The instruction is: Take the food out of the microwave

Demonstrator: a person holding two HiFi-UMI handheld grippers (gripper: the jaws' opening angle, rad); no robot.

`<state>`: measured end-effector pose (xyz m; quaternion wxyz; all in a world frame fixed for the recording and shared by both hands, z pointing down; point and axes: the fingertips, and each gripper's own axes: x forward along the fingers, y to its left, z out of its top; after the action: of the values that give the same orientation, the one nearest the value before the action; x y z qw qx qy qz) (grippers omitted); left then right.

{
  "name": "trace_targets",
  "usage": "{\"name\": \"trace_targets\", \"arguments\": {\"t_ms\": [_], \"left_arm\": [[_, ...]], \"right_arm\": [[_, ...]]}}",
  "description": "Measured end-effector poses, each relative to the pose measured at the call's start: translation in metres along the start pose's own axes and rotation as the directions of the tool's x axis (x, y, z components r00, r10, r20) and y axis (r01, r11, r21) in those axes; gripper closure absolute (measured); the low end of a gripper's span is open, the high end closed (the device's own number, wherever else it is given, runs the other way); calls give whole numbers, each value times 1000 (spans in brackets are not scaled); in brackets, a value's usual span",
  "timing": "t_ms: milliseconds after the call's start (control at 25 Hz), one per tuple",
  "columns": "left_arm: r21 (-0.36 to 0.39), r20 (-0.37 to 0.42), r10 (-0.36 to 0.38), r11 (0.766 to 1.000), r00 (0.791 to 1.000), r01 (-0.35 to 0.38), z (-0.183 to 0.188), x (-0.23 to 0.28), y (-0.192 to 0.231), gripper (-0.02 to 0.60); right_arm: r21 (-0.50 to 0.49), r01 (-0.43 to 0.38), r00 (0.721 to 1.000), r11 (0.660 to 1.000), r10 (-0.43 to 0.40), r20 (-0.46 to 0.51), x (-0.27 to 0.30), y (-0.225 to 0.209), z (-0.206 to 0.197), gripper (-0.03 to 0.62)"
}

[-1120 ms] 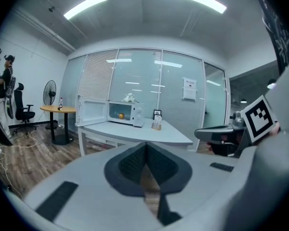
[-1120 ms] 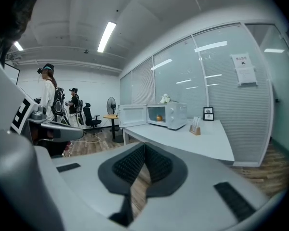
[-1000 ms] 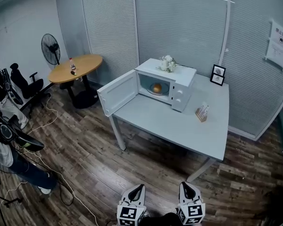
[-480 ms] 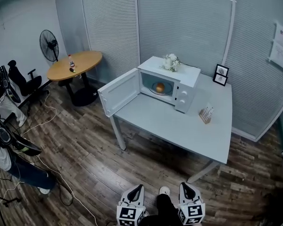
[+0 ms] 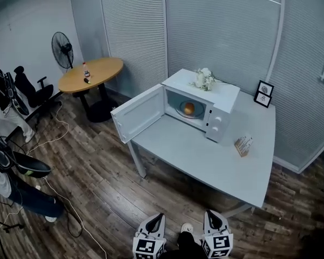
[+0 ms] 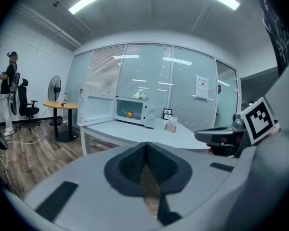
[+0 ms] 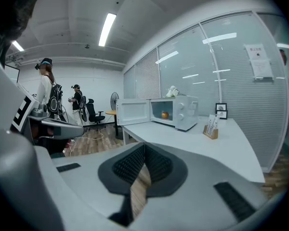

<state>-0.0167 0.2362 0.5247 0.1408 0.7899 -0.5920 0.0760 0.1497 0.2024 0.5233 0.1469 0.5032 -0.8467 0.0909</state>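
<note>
A white microwave [image 5: 216, 99] stands on the white table [image 5: 205, 155] with its door [image 5: 137, 115] swung open to the left. Inside it lies an orange round food item [image 5: 188, 108] on a plate; it also shows as the orange food [image 6: 129, 114] in the left gripper view and the orange food [image 7: 164, 114] in the right gripper view. My left gripper [image 5: 156, 219] and right gripper [image 5: 214, 217] are low at the frame's bottom edge, well short of the table. Both are shut with nothing between the jaws: left gripper [image 6: 145, 150], right gripper [image 7: 143, 154].
White flowers [image 5: 205, 80] lie on top of the microwave. A small card holder [image 5: 243, 144] and a picture frame [image 5: 264, 92] stand on the table's right part. A round wooden table [image 5: 94, 74], a fan [image 5: 63, 48], an office chair and people [image 5: 1, 99] are at the left. Cables trail on the wood floor.
The view has come closer to the table and shifted; microwave and table now sit further right and lower in the head view. Both grippers stay shut at the bottom edge.
</note>
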Motion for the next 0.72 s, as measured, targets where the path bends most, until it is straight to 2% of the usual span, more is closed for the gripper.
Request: {"name": "trace_targets", "arguments": {"t_ms": [240,400,520,720], "left_arm": [[-8,-18,13,1000,1000,-13,12,52,2,574],[-18,-35,50,999,998,-51,33,86,2,574],[-10,-24,36,999,999,-36,33,115,-4,574],[-26,-37,50,998,998,-51,39,155,-12,574]], "right_arm": [[9,-1,1000,1000,1,-3,38,-41,9,591],[17,-5,1000,1000,5,5,63,-70,20,591],[11,-20,1000,1000,19,10,80,-90,29,591],[-1,-53,999,999,53,7,109,-119,37,591]]}}
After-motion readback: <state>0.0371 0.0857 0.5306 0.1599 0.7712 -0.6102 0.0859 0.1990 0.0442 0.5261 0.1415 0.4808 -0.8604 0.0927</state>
